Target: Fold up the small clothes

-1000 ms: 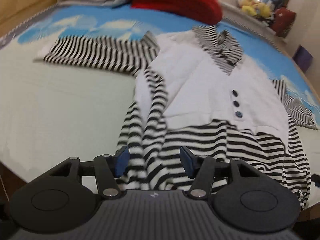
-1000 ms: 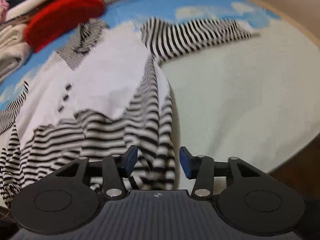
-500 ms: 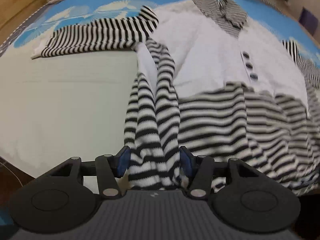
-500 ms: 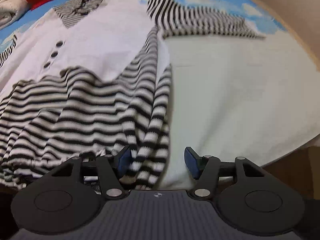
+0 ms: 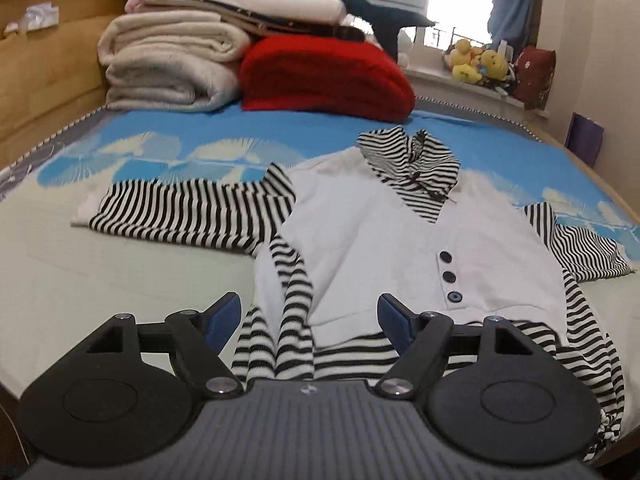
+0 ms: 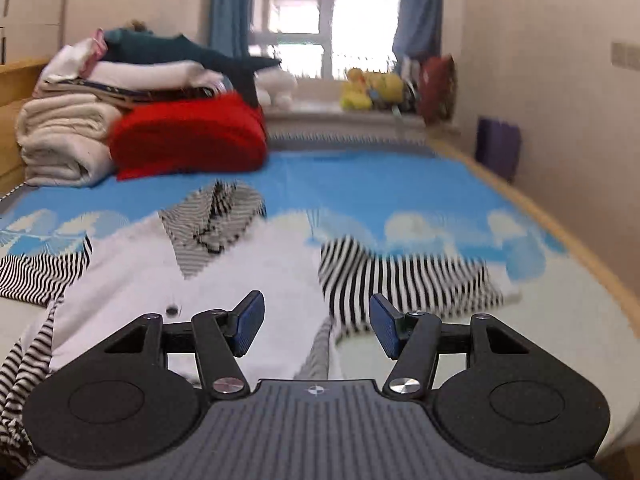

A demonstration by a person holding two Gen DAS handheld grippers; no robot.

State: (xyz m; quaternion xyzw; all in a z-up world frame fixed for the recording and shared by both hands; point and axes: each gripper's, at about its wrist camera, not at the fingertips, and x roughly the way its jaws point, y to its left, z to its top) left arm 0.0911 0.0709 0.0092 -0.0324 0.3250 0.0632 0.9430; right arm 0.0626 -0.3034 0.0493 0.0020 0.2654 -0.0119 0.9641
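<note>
A small white top (image 5: 380,232) with a striped collar, striped sleeves and a striped hem lies face up on the bed, three dark buttons (image 5: 450,276) on its front. Its left sleeve (image 5: 192,212) stretches out sideways. A striped fold runs down its left side toward my left gripper (image 5: 310,314), whose jaws are opening. The fold lies below and between them, untouched by the pads. In the right wrist view my right gripper (image 6: 318,320) hangs open above the top (image 6: 240,272), near the other striped sleeve (image 6: 400,276). Nothing is held.
Folded cream blankets (image 5: 172,68) and a red folded piece (image 5: 324,76) are stacked at the bed's far end. Plush toys (image 5: 476,66) sit on the window sill. A wooden bed edge (image 6: 560,232) runs along the right, with a purple box (image 6: 498,148) by the wall.
Both grippers rose and tipped upward from the striped hem, so the far end of the room came into view. The left jaws spread wider, away from the striped fold.
</note>
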